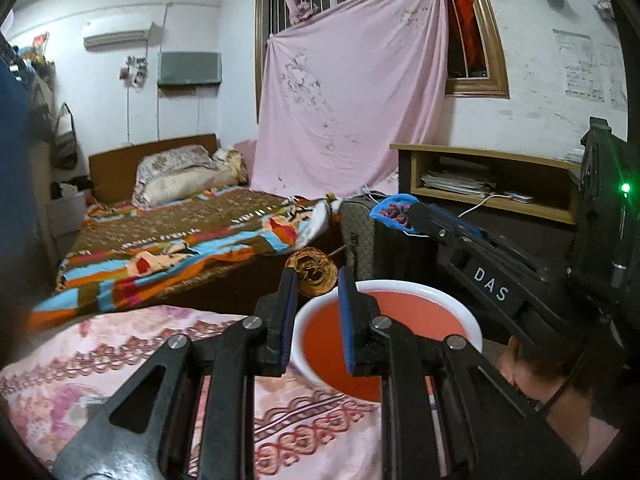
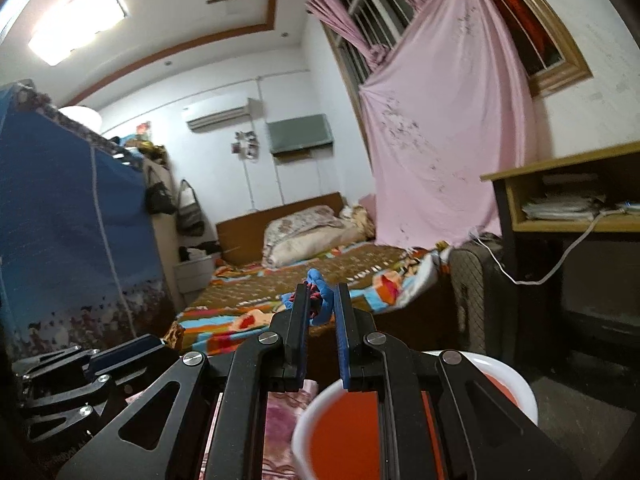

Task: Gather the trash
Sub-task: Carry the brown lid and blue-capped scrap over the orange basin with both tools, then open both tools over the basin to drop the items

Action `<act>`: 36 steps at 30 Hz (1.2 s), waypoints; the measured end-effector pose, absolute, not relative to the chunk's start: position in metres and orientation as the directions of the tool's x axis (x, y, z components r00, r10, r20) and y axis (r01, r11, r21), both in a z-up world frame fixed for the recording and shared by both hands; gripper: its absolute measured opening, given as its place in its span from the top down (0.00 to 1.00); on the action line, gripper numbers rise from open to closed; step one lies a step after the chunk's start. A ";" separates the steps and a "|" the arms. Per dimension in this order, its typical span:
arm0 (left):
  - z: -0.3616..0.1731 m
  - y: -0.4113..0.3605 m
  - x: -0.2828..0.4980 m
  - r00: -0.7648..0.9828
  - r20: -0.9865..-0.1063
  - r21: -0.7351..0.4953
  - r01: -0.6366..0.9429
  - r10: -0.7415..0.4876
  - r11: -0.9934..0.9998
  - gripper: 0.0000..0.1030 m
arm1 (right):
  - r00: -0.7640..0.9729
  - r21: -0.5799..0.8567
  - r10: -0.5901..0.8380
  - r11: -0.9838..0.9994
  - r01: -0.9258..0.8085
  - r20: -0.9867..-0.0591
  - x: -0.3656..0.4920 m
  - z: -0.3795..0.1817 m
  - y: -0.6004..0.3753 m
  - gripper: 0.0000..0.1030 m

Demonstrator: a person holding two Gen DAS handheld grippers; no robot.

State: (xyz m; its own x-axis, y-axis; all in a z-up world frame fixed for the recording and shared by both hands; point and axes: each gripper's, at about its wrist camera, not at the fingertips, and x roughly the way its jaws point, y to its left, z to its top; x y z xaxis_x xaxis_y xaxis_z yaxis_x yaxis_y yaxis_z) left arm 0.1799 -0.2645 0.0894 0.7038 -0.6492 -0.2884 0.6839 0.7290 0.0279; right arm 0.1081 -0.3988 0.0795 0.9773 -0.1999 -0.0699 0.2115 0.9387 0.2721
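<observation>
Nearby, at bottom centre of the left wrist view, left gripper (image 1: 317,280) with blue-padded jaws drawn in, nothing between the pads, hovering over the near rim of a white basin (image 1: 460,304) with a red-orange inside. Basin sitting just right of a pink patterned quilt (image 1: 100,356). Right gripper (image 1: 394,210) reaching in from the right, above and beyond the basin, clenched on a crumpled blue wrapper (image 1: 386,203) with red showing in its folds. Same wrapper (image 2: 322,296) pinched between the pads in the right wrist view, sticking out past the fingertips of the right gripper (image 2: 323,294), with the basin (image 2: 520,384) low and near, under the gripper body. Farther back, a bed (image 1: 168,236) under a bright striped blanket along the left, a pink sheet (image 1: 352,92) draped from the window on the far wall, and a wooden desk (image 1: 484,156) at right with papers on its shelf. Brown woven basket (image 1: 314,276) just beyond the left fingertips, on the floor by the bed.
</observation>
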 end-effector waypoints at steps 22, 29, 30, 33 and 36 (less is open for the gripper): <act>0.067 -0.312 0.213 0.546 -0.486 -0.158 0.713 -0.682 0.684 0.86 | 0.938 0.363 -0.238 0.875 0.320 -0.253 0.117 0.055 -0.437 0.87; 0.072 -0.298 0.213 0.592 -0.469 -0.159 0.673 -0.655 0.722 0.78 | 0.938 0.365 -0.237 0.874 0.320 -0.255 0.118 0.055 -0.436 0.70; 0.073 -0.295 0.213 0.609 -0.462 -0.159 0.658 -0.645 0.736 0.76 | 0.938 0.363 -0.237 0.876 0.318 -0.252 0.118 0.056 -0.436 0.69; 0.076 -0.284 0.215 0.650 -0.441 -0.161 0.620 -0.618 0.768 0.73 | 0.942 0.360 -0.237 0.879 0.312 -0.239 0.117 0.057 -0.434 0.62; 0.079 -0.272 0.216 0.686 -0.425 -0.164 0.583 -0.590 0.796 0.69 | 0.950 0.359 -0.233 0.885 0.296 -0.209 0.116 0.059 -0.431 0.56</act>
State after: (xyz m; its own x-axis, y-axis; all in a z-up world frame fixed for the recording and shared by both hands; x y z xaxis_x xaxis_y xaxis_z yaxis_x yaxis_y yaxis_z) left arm 0.2160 -0.2718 0.0788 0.6861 -0.5905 -0.4249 0.5832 0.7956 -0.1640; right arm 0.1160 -0.4308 0.0587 0.9497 -0.2331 -0.2090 0.2962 0.8851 0.3590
